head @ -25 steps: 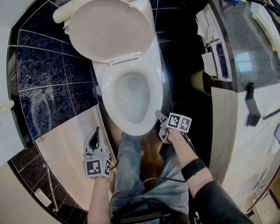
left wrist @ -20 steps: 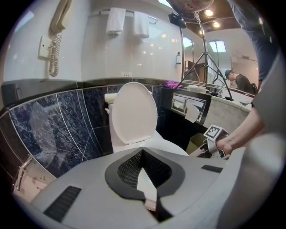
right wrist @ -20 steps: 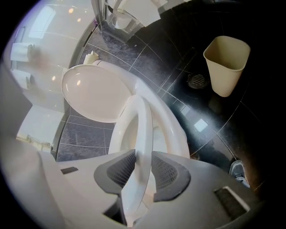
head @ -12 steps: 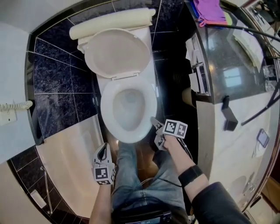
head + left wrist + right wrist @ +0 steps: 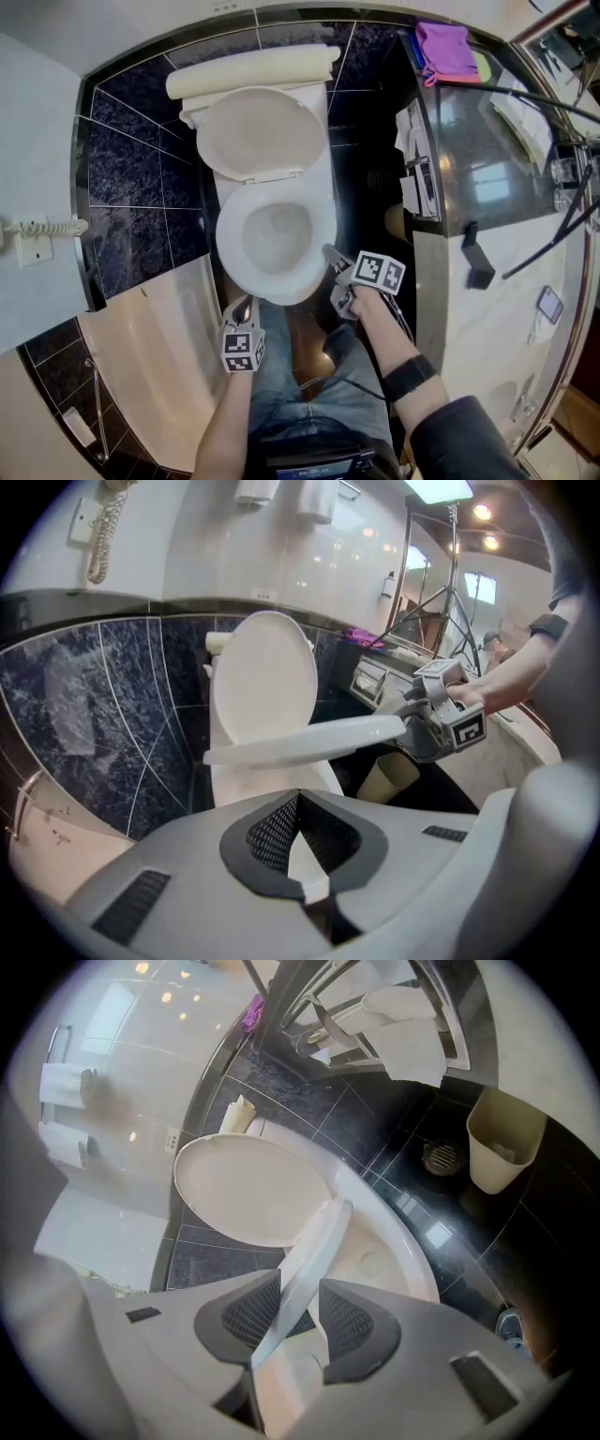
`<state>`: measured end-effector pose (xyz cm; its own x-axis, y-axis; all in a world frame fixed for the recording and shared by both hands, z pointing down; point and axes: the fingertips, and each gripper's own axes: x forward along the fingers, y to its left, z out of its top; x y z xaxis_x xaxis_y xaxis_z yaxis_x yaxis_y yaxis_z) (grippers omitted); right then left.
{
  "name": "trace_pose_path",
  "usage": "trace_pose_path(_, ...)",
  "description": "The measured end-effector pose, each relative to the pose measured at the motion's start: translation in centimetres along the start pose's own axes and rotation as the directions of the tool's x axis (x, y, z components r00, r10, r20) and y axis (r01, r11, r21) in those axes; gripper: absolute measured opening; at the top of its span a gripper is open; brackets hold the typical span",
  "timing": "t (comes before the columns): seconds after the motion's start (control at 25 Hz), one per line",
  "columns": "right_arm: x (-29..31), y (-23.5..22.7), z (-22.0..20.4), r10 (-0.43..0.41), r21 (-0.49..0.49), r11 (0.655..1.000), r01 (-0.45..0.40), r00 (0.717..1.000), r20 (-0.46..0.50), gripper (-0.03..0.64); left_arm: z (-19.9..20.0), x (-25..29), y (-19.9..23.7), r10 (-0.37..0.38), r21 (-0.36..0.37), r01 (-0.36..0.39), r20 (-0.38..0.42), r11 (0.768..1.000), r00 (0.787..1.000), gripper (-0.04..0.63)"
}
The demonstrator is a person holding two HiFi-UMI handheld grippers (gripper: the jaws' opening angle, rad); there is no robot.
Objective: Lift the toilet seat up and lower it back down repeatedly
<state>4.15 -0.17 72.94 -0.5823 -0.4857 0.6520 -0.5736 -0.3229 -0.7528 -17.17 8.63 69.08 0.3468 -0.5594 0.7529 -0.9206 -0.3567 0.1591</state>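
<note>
Dark blue tiles cover the wall and floor all round the toilet bowl [image 5: 412, 1255], and I place everything from that bowl. Behind the bowl the lid [image 5: 262, 131] stands up against the tank.

The toilet seat [image 5: 309, 741] is off the bowl. It hangs above the rim, partway up. Its back end is at the hinge behind the bowl and its front end points out toward me. So its long line runs from back to front over the bowl.

My right gripper [image 5: 336, 277] is at the front right of the bowl and has the seat's edge between its two pads, one pad on each flat side. The jaws have just been opening a little. The seat is in there, though, and I judge it is held, because it hangs in the air with nothing else under it.

My left gripper [image 5: 241, 307] is at the front left of the bowl, lower than the seat. Its jaws are closed tip to tip with nothing in them, and it does not touch the seat.

The right hand is the one on the seat, so I think it makes the next move. With the hinge behind the bowl, the front edge has to swing up and back toward the lid in a curve, not straight up. The pads need to let the seat turn between them as it tips.
</note>
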Motion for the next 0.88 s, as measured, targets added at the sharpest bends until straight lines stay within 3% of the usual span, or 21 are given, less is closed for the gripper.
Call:
trace_pose_path(0.16,-0.2,1.0,0.8,-0.008,0.010,1.000,0.008,1.000,0.016,0.158,3.6,0.7,0.2,-0.011,-0.056,0.013,0.038,0.998,0.999,0.000)
trace_pose_path(0.4,-0.8,3.7,3.0,0.000,-0.019,1.000,0.001,0.999,0.046,0.160,7.8,0.5,0.8,-0.017,-0.074,0.022,0.070,0.997,0.997,0.000)
trace_pose_path(0.64,-3.7,9.6,5.5,0.065,-0.181,0.982,-0.047,0.993,0.098,0.097,13.5,1.0,2.3,-0.003,-0.060,0.011,0.136,0.998,0.991,0.000)
trace_pose_path(0.88,-6.9,13.6,6.0,0.066,-0.347,0.938,-0.006,0.985,0.162,0.015,20.4,2.5,4.1,0.008,-0.023,-0.003,0.207,1.000,0.978,0.000)
